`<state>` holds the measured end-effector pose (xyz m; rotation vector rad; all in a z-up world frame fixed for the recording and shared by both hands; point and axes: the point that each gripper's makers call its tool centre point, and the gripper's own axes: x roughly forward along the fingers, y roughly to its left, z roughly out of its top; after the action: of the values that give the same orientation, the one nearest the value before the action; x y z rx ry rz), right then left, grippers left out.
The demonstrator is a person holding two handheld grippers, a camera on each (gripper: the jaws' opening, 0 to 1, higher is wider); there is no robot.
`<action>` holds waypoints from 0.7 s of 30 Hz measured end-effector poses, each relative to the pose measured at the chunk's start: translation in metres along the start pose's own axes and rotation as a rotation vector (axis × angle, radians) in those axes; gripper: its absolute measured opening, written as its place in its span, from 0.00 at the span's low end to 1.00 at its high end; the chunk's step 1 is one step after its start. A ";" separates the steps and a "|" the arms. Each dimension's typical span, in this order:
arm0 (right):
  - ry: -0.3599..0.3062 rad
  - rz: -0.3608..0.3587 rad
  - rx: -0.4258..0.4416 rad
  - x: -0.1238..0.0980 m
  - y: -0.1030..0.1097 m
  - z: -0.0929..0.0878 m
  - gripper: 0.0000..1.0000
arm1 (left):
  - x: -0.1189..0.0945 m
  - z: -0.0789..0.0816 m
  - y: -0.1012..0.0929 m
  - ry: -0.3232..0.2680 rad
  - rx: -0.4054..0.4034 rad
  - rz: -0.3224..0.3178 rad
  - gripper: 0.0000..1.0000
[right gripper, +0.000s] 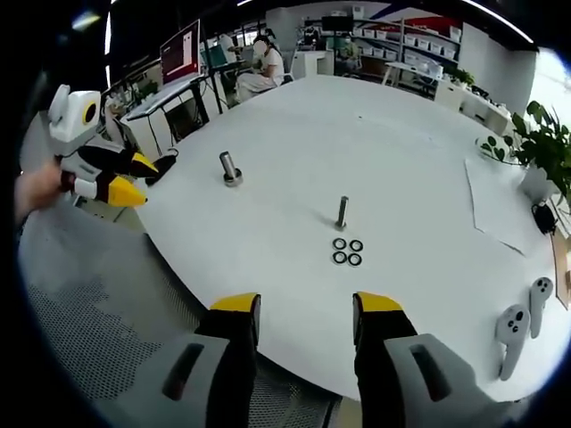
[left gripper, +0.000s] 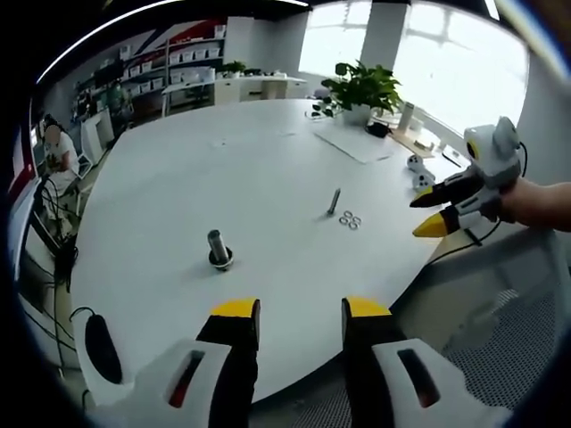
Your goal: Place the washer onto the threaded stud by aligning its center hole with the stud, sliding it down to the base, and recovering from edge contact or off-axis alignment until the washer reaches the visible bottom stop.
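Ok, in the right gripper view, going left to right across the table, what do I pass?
Left claw at the table's edge → stud on a round base → thin upright stud with four washers just in front of it → sheet of paper → two white controllers.

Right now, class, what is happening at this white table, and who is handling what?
A person holds two grippers at the edge of a round white table. Both the left gripper and the right gripper are open and empty, away from the parts. Four washers lie flat in a cluster beside a slim upright threaded stud. A thicker stud on its base stands apart. No washer is picked up yet.
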<state>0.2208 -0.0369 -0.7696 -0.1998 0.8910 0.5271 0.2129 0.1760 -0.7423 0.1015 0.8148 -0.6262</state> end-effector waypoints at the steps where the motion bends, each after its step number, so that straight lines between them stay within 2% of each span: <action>1: 0.001 0.000 -0.003 0.000 0.000 0.000 0.44 | 0.000 0.000 0.000 0.000 -0.001 -0.002 0.35; 10: 0.009 0.004 -0.018 0.005 -0.003 0.001 0.41 | 0.001 -0.001 -0.001 0.003 0.002 -0.005 0.35; 21: 0.035 0.005 -0.012 0.031 -0.020 0.008 0.40 | 0.001 -0.002 -0.003 0.007 0.004 -0.010 0.35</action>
<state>0.2521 -0.0402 -0.7898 -0.2181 0.9231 0.5352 0.2111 0.1737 -0.7441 0.1032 0.8208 -0.6375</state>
